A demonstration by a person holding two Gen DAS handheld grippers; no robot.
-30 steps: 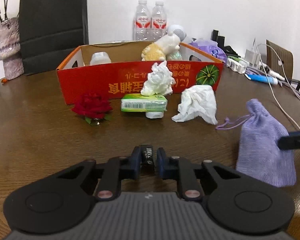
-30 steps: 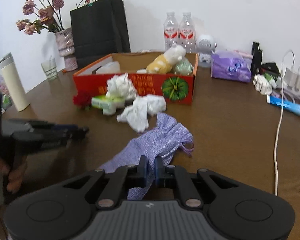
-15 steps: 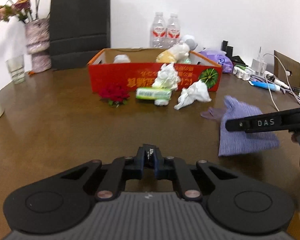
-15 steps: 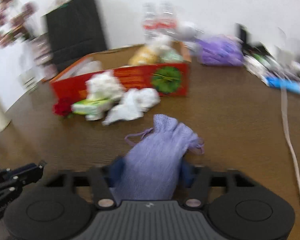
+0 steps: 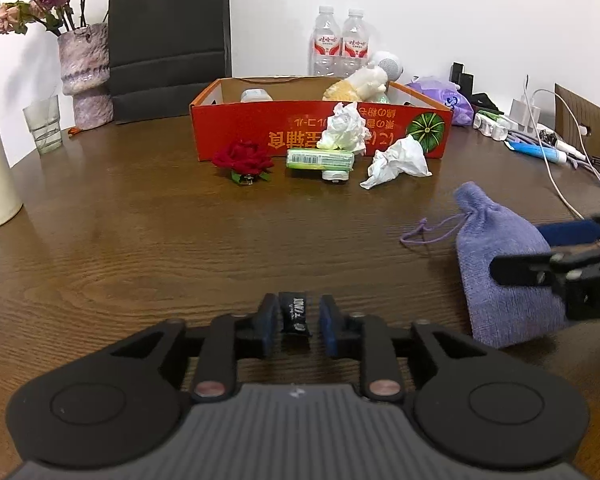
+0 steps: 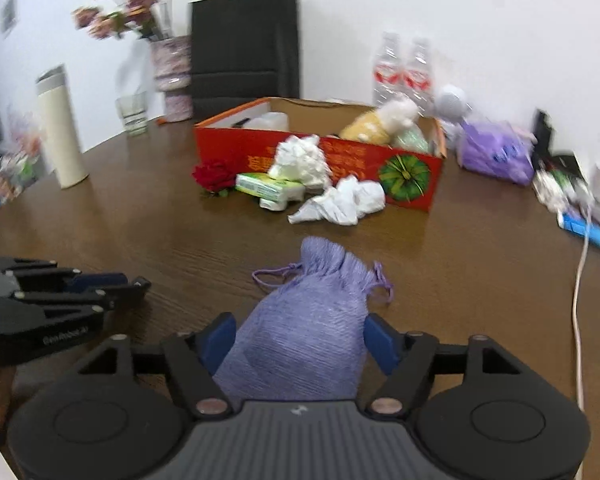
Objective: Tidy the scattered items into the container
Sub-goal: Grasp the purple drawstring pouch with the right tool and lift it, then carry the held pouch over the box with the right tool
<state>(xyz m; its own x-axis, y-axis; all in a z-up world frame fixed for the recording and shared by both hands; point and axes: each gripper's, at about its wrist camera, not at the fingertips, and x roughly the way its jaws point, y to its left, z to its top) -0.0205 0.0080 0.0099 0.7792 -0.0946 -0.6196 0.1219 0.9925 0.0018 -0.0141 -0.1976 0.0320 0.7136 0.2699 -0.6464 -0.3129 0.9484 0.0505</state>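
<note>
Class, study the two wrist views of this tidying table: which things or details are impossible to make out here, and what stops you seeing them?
- Floor of the red box, both views: its front wall hides what lies low inside.
- Contents of the purple pouch: the drawn cloth covers them.
- Small black item between the left gripper fingers: label too small to read.
- Clutter at the right table edge, right wrist view: motion blur.
- Bottle cap: green packet covers most of it.

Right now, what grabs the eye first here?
The purple pouch lies between the open right gripper fingers, near edge of the table. Behind it, the red box at table centre, with crumpled tissues, a green pack and a rose scattered along its front.
</note>
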